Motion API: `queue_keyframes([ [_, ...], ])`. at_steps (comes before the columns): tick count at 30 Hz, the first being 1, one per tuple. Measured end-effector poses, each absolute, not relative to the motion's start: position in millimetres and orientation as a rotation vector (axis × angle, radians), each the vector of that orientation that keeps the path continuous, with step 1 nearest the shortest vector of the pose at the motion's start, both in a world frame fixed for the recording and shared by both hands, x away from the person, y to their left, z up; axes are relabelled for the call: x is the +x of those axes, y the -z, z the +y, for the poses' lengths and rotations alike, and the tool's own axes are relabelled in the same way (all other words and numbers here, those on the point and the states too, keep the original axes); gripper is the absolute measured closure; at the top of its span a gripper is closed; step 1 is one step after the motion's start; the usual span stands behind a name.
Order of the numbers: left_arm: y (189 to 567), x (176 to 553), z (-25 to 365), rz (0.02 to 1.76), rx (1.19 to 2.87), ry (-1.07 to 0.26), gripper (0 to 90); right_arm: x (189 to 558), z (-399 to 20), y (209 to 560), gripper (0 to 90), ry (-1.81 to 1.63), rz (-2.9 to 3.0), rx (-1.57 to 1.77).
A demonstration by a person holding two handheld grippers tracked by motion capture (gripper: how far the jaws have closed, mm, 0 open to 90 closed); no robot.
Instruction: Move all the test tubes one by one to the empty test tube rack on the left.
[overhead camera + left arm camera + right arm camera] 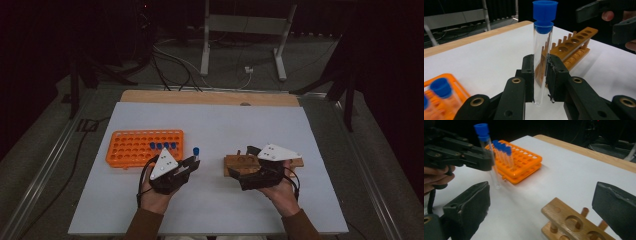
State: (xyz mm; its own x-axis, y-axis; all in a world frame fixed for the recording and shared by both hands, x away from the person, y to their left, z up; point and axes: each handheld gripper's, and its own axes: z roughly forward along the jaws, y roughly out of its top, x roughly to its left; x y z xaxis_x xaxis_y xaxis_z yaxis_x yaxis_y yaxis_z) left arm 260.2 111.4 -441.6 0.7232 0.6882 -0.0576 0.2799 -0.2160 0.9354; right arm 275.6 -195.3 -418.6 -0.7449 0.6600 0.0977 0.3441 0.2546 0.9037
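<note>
Gripping a clear test tube (540,67) low on its glass, the left gripper (192,161) holds it upright, blue cap (544,16) on top, just left of the wooden rack (240,162), which serves as landmark. Above that rack's near end hangs the right gripper (541,202), jaws spread wide and empty. Left of the rack, beyond the tube, sits the orange rack (131,147) with more capped tubes. Held so low, the tube could tilt or slip, or strike the wooden rack's rim if lowered off-centre
</note>
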Motion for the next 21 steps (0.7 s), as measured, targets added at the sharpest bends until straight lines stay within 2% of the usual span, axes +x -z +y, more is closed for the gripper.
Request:
queue_keyframes([
  [21, 434, 264, 174, 0.921, 1.68, -0.551, 78.3, 282, -227, 411, 0.2, -1.528, 2.116, 1.019],
])
